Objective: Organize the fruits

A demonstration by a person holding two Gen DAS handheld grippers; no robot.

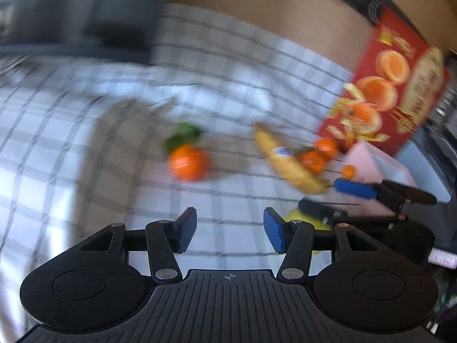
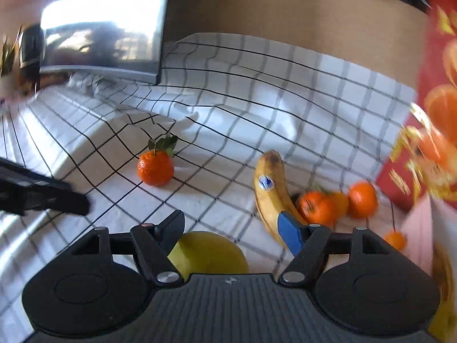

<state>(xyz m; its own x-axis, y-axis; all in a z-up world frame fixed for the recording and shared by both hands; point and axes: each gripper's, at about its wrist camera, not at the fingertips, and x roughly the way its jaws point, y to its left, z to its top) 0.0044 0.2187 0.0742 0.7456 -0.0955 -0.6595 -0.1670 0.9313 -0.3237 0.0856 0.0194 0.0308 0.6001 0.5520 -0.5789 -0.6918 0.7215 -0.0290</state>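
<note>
1. The left gripper point(image 1: 230, 230) hangs over the checked cloth point(image 1: 114, 131) on the desk. Its jaws are wide apart and hold nothing.
2. The right gripper point(image 2: 232, 230) is low over a yellow-green fruit point(image 2: 208, 253). Its jaws are wide apart, one on each side of the fruit, but they do not squeeze it.
3. A tangerine with green leaves point(image 2: 155, 167) sits alone near the middle of the cloth, well apart from the other fruit.
4. A banana point(image 2: 268, 191) with a small blue sticker lies nearer the right side of the desk.
5. Just beside the banana is a little bunch of tangerines point(image 2: 315, 207). One of them touches the banana.
6. One tiny orange fruit point(image 2: 395, 240) lies next to a pink box point(image 2: 420, 228).
7. A big red box with orange pictures point(image 1: 391, 85) stands at the right edge of the desk, behind the pink box.
8. A dark screen point(image 2: 105, 25) stands at the far left corner.
</note>
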